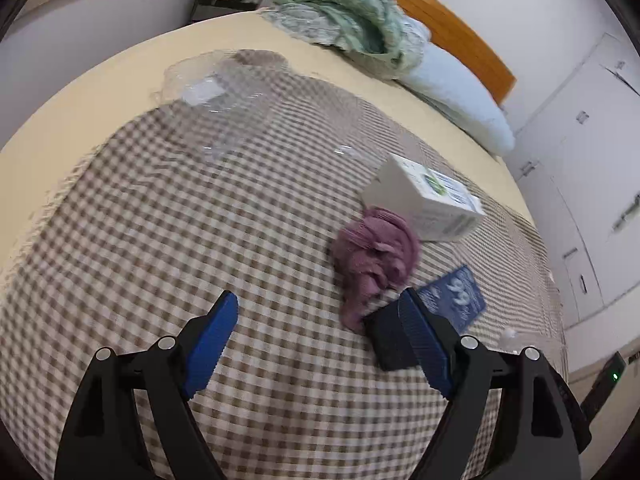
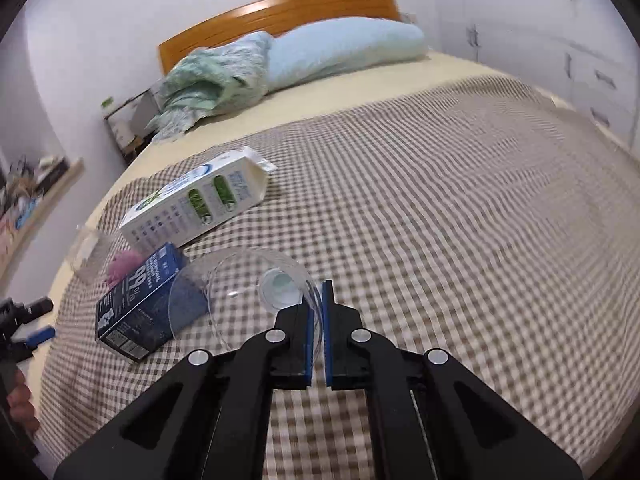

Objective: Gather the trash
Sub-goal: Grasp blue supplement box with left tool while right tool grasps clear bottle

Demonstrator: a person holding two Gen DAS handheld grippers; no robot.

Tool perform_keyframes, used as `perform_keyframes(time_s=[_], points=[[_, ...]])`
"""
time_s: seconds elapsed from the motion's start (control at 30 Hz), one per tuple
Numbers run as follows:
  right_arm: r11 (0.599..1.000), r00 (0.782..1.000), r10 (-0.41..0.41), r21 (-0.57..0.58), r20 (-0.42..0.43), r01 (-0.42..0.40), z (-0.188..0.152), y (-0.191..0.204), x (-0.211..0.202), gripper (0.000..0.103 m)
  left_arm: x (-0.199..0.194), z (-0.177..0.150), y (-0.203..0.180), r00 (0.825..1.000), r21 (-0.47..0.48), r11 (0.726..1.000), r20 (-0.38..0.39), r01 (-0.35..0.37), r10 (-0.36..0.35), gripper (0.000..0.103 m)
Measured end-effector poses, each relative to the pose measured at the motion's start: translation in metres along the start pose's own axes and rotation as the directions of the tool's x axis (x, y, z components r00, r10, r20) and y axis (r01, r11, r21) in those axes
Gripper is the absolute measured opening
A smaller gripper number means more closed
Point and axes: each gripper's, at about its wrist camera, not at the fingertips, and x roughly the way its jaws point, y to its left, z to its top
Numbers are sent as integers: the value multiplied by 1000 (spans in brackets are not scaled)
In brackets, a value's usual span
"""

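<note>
1. The right gripper [image 2: 316, 332] pinches the rim of a clear plastic cup [image 2: 248, 292] lying on its side on the checked blanket [image 2: 440, 200]. Nothing shows inside the cup but its pale base.
2. The left gripper [image 1: 320, 344] hangs wide apart over the blanket, with nothing between its blue pads [image 1: 212, 344].
3. One white milk carton [image 2: 196, 204] lies on its side toward the far left, and one dark blue box [image 2: 136, 304] marked "99" lies nearer, just left of the cup.
4. Only the left wrist view shows plainly the crumpled mauve cloth [image 1: 374, 256] between carton and box, and a second clear plastic container [image 1: 200, 88] at the blanket's far edge — blurred, contents unclear.
5. One pale blue pillow [image 2: 344, 52] and one green quilt [image 2: 208, 80] lie by the wooden headboard [image 2: 280, 8].
</note>
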Motion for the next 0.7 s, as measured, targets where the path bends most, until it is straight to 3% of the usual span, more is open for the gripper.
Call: perform_keyframes(time_s=[0.07,0.13,0.2,0.27,0.4,0.47,0.53,0.57,0.63,0.7], points=[[997,998,64,47,12,-65,3,-4,-5,4,1,-8,-22,995,91,991,0,100,-100,80],[998,998,58,23,27,-59,1,3,-11,4,1,-13,-43,987,189,970,1,156,-159,86],[998,998,60,12,21,-60,-1,4,-10,4,4,-17,-67,979,320,931,40,177,-200,94],[996,997,83,31,1,-83,-3,0,-7,4,14,-20,-85,968,457,866,41,204,-249,96],[993,995,101,53,-1,-101,-3,-7,-11,4,41,-29,-106,975,590,786,-11,185,-221,96],[992,994,106,63,-4,-106,-4,-12,-13,4,56,-36,-110,977,606,769,-68,203,-205,96],[992,994,106,77,-12,-105,-4,-15,-12,4,64,-44,-115,986,632,758,-69,161,-152,95],[991,994,106,79,-15,-105,-4,-15,-11,4,59,-51,-119,979,665,720,-108,201,-174,95],[992,994,105,78,-17,-103,-4,-15,-10,4,48,-58,-127,962,690,669,-186,274,-202,95],[992,994,104,76,-14,-103,-4,-14,-9,4,40,-61,-129,957,688,665,-204,291,-207,96]])
